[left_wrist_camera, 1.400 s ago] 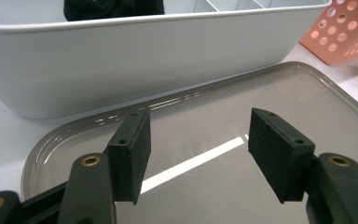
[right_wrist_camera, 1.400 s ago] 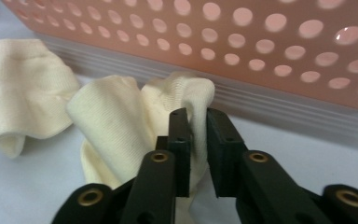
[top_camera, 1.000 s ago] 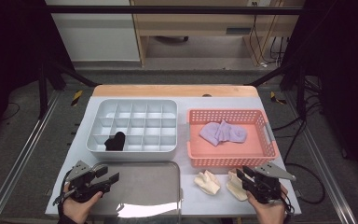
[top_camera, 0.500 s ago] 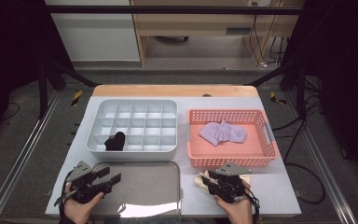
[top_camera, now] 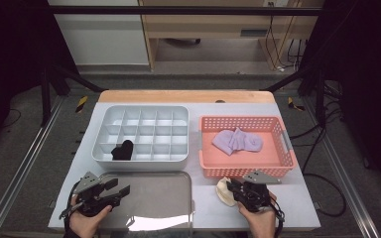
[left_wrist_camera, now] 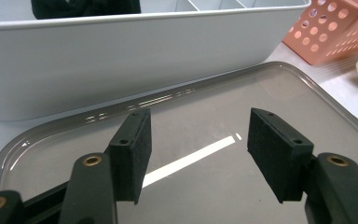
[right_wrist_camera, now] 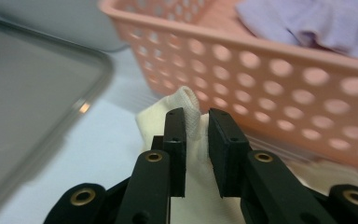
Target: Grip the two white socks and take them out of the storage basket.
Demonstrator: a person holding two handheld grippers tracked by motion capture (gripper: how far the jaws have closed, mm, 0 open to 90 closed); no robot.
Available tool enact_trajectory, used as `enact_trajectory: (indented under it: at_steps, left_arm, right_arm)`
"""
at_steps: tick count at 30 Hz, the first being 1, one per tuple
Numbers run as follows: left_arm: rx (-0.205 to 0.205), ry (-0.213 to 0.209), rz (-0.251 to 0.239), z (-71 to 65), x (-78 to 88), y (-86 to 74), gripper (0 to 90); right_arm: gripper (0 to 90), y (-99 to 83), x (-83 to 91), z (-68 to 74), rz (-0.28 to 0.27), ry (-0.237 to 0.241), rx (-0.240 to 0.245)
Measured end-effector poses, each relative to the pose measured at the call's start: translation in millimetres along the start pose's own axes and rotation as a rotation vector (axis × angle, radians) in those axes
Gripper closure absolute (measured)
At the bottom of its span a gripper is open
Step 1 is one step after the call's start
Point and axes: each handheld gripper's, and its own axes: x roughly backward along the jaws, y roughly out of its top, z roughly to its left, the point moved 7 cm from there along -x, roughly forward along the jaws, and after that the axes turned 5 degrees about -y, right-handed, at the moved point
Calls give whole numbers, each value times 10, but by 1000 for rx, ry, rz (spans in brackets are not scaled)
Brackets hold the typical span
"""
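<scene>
Since a second ago the right tool [top_camera: 234, 188] is shifting left onto the cream sock [right_wrist_camera: 186, 126] | jaws have just been closing, pinching a fold of its cuff | sock is lying on the desk [top_camera: 297, 198] just before the pink basket [top_camera: 283, 168] | left tool [left_wrist_camera: 196, 154] is hovering open over the grey tray [left_wrist_camera: 307, 107], gripping nothing.

white divided box [top_camera: 144, 131], black sock [top_camera: 123, 150], grey tray [top_camera: 154, 198], purple cloth [top_camera: 237, 141]

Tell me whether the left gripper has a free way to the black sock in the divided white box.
Probably yes. The left gripper hovers open over the grey tray, with the black sock in a front-row compartment just beyond. Only the white box wall stands between, so it must come in from above.
</scene>
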Motion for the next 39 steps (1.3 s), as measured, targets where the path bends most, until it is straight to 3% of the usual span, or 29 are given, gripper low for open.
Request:
enact_trajectory:
  at_steps: [2, 3, 6, 10, 11, 14, 17, 19, 22, 25, 28, 34, 39]
  left_arm:
    - [-1, 0, 1, 0, -3, -2, 390]
    - [-3, 0, 4, -3, -7, -5, 389]
    - [-7, 0, 6, -5, -8, -5, 384]
    - [-6, 0, 6, -7, -14, -4, 375]
    - [-5, 0, 6, -6, -13, -4, 373]
    - [-1, 1, 0, -3, -8, 3, 369]
    - [-1, 4, -1, -1, -5, 6, 368]
    - [2, 5, -3, -10, -3, 10, 366]
    - [2, 5, -6, -16, -1, 13, 364]
    - [-1, 3, -12, -31, 17, 22, 363]
    - [-3, 4, -20, -30, 31, 34, 363]
    - [11, 6, -20, -17, 21, 30, 362]
    - [16, 12, -26, -17, 17, 37, 362]
  right_arm:
    - [769, -20, -17, -34, 9, -20, 4]
    - [753, -49, -55, -87, 22, -66, 18]
    - [731, -74, -95, -108, 35, -83, 21]
    - [688, -85, -106, -73, 40, -53, 26]
    - [666, -26, -52, -49, 1, -41, 35]
    - [658, 47, 37, 9, -46, -23, 34]
    - [663, 72, 84, 84, -65, -2, 39]
    - [694, 76, 118, 213, -69, 35, 58]
    - [716, 55, 113, 300, -51, 58, 64]
    - [734, -57, 0, 371, 16, 68, 75]
    - [727, -141, -81, 365, 60, 60, 57]
    - [690, -247, -199, 359, 110, 39, 95]
    - [832, -250, -203, 322, 125, 14, 133]
